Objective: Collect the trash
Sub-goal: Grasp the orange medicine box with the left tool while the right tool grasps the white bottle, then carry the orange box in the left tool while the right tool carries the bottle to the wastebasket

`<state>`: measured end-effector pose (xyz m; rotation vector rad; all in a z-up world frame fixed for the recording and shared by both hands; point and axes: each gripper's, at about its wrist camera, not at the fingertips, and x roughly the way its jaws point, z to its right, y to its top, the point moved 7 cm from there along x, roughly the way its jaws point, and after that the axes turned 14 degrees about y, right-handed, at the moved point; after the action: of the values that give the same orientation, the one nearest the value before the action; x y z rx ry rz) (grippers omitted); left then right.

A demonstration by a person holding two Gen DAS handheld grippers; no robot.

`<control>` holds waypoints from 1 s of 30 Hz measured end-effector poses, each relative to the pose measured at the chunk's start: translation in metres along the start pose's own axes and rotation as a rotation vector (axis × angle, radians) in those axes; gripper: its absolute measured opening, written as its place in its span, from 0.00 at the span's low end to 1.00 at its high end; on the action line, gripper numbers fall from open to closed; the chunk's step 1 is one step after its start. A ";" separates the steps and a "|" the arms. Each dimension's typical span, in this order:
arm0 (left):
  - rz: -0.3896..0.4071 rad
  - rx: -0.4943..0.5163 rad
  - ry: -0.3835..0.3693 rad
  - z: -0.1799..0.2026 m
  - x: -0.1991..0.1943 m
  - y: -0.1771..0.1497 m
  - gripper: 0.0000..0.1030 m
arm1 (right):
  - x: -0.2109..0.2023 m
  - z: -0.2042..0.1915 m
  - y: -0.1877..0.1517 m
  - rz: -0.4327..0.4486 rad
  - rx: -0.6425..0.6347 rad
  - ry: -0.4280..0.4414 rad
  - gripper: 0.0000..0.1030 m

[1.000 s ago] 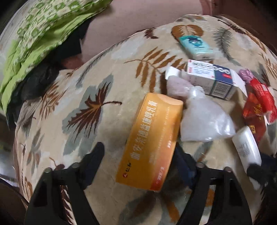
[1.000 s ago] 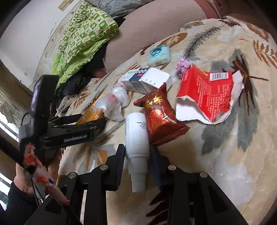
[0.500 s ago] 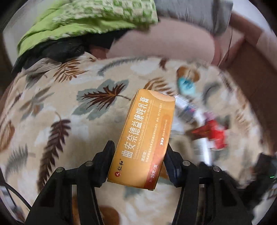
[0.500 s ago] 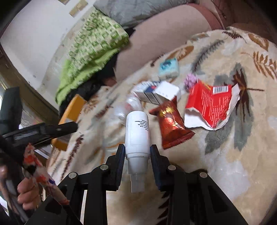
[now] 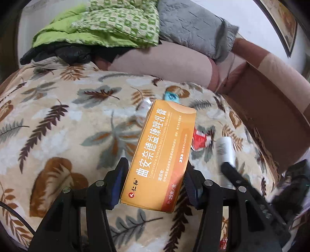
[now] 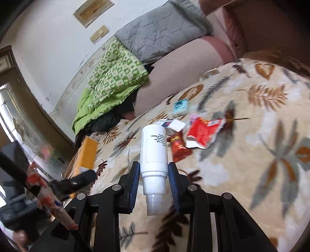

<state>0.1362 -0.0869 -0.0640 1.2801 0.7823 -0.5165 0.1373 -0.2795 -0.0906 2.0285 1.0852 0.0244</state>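
Leaf blanket (image 6: 251, 155) | left gripper (image 5: 155, 180): orange box (image 5: 160, 153) | right gripper (image 6: 154, 180): white bottle (image 6: 154, 149)

Leaf-print blanket (image 6: 261, 108) as base surface; behind it pinkish sofa cushion (image 6: 180, 64), green patterned quilt (image 6: 114, 77) piled to its left, grey quilted pillow (image 6: 160, 33) above; white wall (image 6: 48, 38) behind blanket, framed picture (image 6: 93, 11) on it; dark wooden frame (image 6: 38, 108) far left of blanket

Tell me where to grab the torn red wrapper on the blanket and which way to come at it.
Take the torn red wrapper by its ragged white lower edge, which seems to lift slightly off the blanket. Come in low from the near side with a hand-held gripper; the rest lies flat, offering little to pinch.
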 end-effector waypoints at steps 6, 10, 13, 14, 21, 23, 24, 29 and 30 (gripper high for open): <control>0.054 0.041 -0.029 0.014 -0.017 -0.005 0.52 | -0.061 -0.019 -0.012 0.037 -0.035 -0.054 0.31; 0.068 0.050 -0.056 0.022 -0.029 -0.015 0.52 | -0.107 -0.032 -0.021 0.100 -0.033 -0.088 0.31; 0.074 0.056 -0.067 0.027 -0.041 -0.025 0.52 | -0.135 -0.043 -0.027 0.150 -0.019 -0.100 0.31; 0.079 0.051 -0.076 0.027 -0.048 -0.028 0.52 | -0.142 -0.047 -0.029 0.159 -0.022 -0.104 0.31; 0.128 0.040 -0.117 0.030 -0.116 -0.052 0.52 | -0.178 -0.075 -0.033 0.199 -0.061 -0.091 0.31; 0.128 0.032 -0.143 0.032 -0.134 -0.059 0.53 | -0.187 -0.081 -0.033 0.214 -0.067 -0.083 0.31; 0.129 0.028 -0.154 0.033 -0.143 -0.062 0.53 | -0.192 -0.084 -0.033 0.223 -0.071 -0.080 0.31; 0.152 0.063 -0.190 0.049 -0.175 -0.068 0.53 | -0.217 -0.091 -0.031 0.273 -0.059 -0.059 0.31; 0.154 0.069 -0.199 0.053 -0.181 -0.069 0.53 | -0.223 -0.091 -0.031 0.285 -0.057 -0.062 0.31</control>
<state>-0.0186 -0.1680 0.0337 1.3180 0.4990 -0.5402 -0.0578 -0.3678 0.0245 2.1019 0.7426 0.1364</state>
